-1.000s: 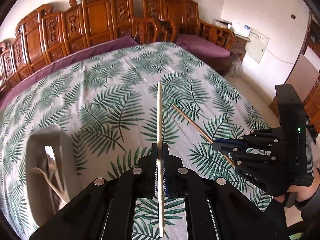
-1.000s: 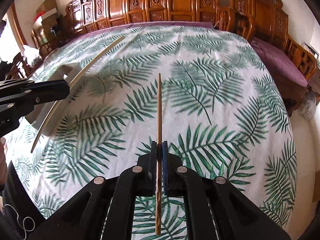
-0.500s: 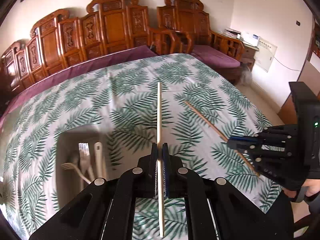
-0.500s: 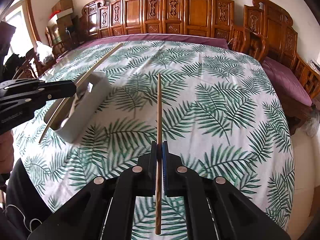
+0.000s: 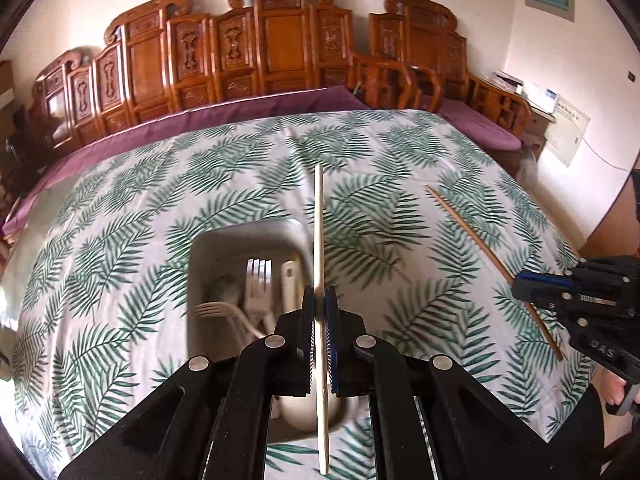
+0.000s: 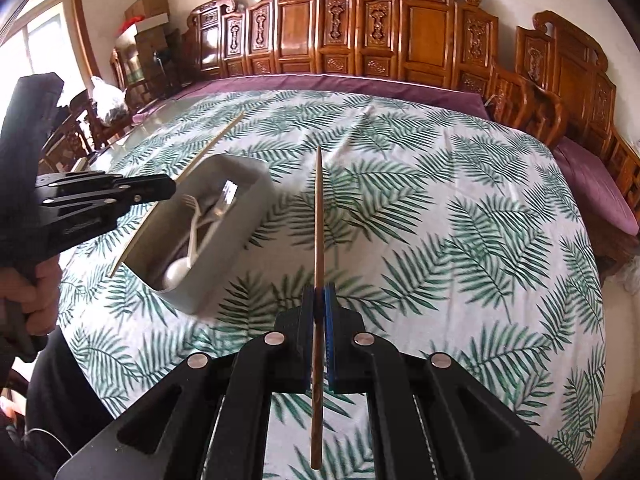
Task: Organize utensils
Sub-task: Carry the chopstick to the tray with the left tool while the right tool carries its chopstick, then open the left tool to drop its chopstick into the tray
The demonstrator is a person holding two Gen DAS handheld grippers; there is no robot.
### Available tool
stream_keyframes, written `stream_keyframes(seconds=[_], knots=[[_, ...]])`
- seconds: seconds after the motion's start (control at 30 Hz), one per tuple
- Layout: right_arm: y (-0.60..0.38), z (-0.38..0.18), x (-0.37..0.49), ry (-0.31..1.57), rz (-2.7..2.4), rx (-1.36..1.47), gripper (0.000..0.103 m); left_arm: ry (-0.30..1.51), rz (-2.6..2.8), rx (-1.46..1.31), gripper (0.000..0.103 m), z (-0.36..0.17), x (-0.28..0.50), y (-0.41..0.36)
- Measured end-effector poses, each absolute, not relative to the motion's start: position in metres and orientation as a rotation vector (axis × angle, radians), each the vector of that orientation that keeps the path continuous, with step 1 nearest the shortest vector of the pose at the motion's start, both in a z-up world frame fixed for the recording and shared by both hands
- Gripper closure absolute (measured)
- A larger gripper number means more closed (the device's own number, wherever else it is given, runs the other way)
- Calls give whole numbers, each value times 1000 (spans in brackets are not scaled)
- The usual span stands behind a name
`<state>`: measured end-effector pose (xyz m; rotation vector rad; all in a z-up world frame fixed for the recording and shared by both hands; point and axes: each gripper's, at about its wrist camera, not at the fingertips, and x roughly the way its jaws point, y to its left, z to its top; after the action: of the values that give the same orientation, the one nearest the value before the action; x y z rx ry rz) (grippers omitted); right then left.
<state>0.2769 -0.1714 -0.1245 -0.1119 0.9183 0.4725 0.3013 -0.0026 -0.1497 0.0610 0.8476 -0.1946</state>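
Your left gripper (image 5: pixel 319 312) has its jaws pinched tight on a pale chopstick (image 5: pixel 319 240), held above the grey utensil bin (image 5: pixel 208 248) of white plastic forks (image 5: pixel 256 280) and a spoon (image 6: pixel 176 270). Your right gripper (image 6: pixel 318 308) is likewise clamped on a darker brown chopstick (image 6: pixel 318 216), above the leaf-print tablecloth (image 6: pixel 440 200), beside the bin.

A pale chopstick (image 5: pixel 319 240) and a brown chopstick (image 6: pixel 318 216) hang over a grey bin (image 6: pixel 240 216) of white cutlery (image 6: pixel 196 220).
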Motion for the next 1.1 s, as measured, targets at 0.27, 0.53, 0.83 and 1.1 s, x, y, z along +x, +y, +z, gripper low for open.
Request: stream_keyframes(seconds=[0.27,0.53,0.83,1.1], knots=[[-138,-122,279,924,513,-118,97,866,-167,30,99,-163,311,24],[-112,-126,285,934,555,-120,97,888,-138,-11,98,-176,319,45],[-92,-128,291,945,588,-124,97,880,-130,-13,98,-178,322,54],[-75,-130,296,952,610,-120,97,856,-122,-15,98,-170,310,66]])
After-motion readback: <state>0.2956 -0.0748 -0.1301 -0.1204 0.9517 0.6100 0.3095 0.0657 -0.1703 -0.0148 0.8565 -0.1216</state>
